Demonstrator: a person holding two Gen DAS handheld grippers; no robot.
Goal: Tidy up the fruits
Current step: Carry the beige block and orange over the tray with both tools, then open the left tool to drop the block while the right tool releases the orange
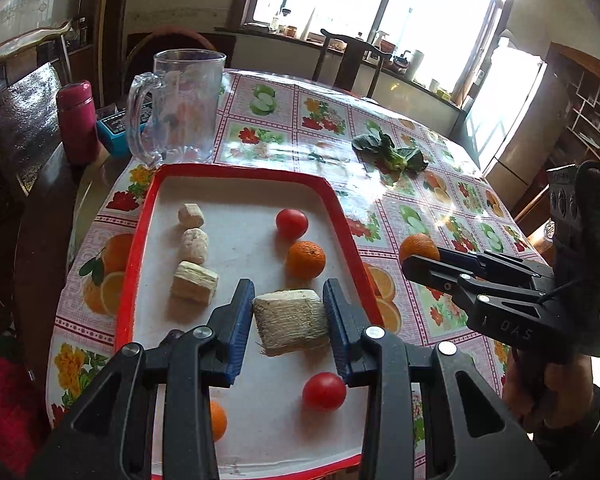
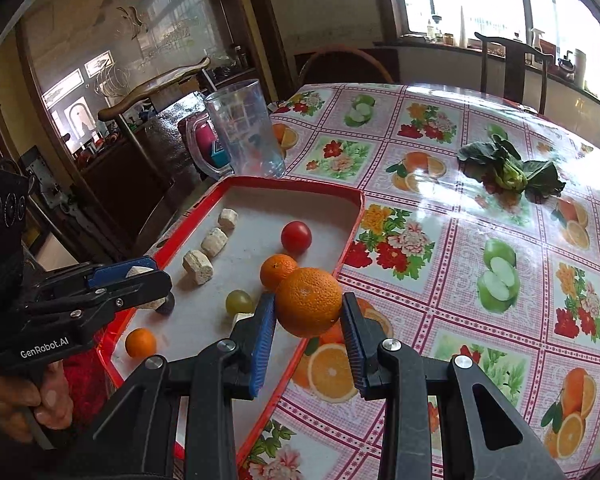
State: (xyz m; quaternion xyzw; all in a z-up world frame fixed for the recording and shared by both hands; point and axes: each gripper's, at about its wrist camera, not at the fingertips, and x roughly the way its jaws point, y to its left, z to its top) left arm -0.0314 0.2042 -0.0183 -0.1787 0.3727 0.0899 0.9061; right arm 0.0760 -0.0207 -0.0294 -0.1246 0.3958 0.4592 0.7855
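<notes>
A red-rimmed white tray (image 1: pixel 140 248) (image 2: pixel 352 216) lies on the table. My left gripper (image 1: pixel 289 292) is shut on a pale fibrous chunk (image 1: pixel 290 320) over the tray; it also shows in the right wrist view (image 2: pixel 140 276). My right gripper (image 2: pixel 309 304) is shut on an orange (image 2: pixel 309 302) held above the tray's right rim; it also shows in the left wrist view (image 1: pixel 418 249). In the tray lie three more pale chunks (image 1: pixel 194 282), two tomatoes (image 1: pixel 292 224) (image 1: pixel 324 391), two oranges (image 1: pixel 305 259) (image 1: pixel 218 420) and a green grape (image 2: pixel 239 302).
A clear glass mug (image 1: pixel 184 104) stands just behind the tray. A pink flask (image 1: pixel 76 120) and a blue box (image 1: pixel 114 134) are at the far left. A leafy green vegetable (image 1: pixel 392 152) (image 2: pixel 512 172) lies on the fruit-print tablecloth (image 2: pixel 460 280). A chair (image 1: pixel 352 60) stands behind.
</notes>
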